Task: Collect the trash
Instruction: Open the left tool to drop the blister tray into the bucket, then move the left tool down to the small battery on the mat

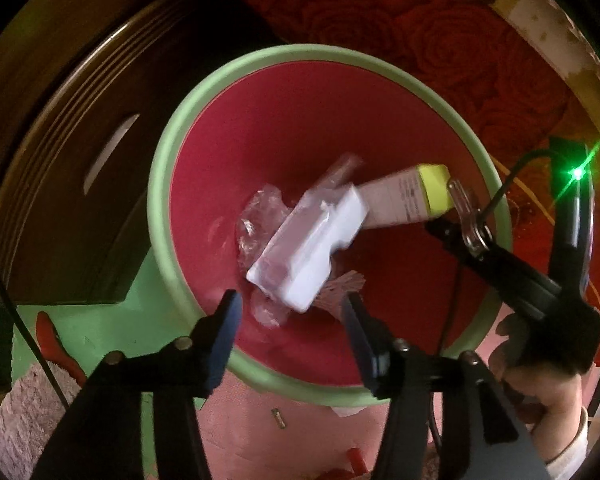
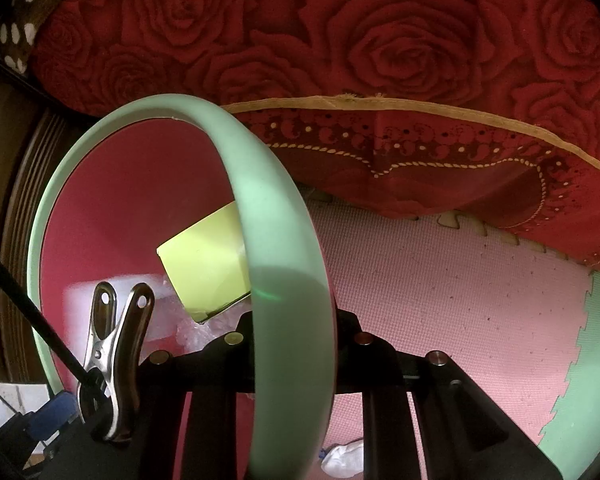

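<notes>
A round bin with a green rim (image 1: 168,184) and red inside fills the left wrist view. In it lie a white box (image 1: 312,252), a white carton with a yellow end (image 1: 408,196) and clear plastic wrap (image 1: 260,220). My left gripper (image 1: 292,312) is open and empty just above the bin's near side. My right gripper (image 2: 292,320) is shut on the bin's green rim (image 2: 284,240), which runs between its jaws; the fingertips are hidden. The yellow carton end (image 2: 208,264) shows inside the bin. The right gripper also shows in the left wrist view (image 1: 440,228).
The bin stands on pink foam mat (image 2: 440,280) with green tiles (image 2: 580,360). A red rose-patterned bedspread (image 2: 380,40) hangs behind. Dark wooden furniture (image 1: 60,160) is on the left. A crumpled white scrap (image 2: 344,460) and a small stub (image 1: 278,418) lie on the mat.
</notes>
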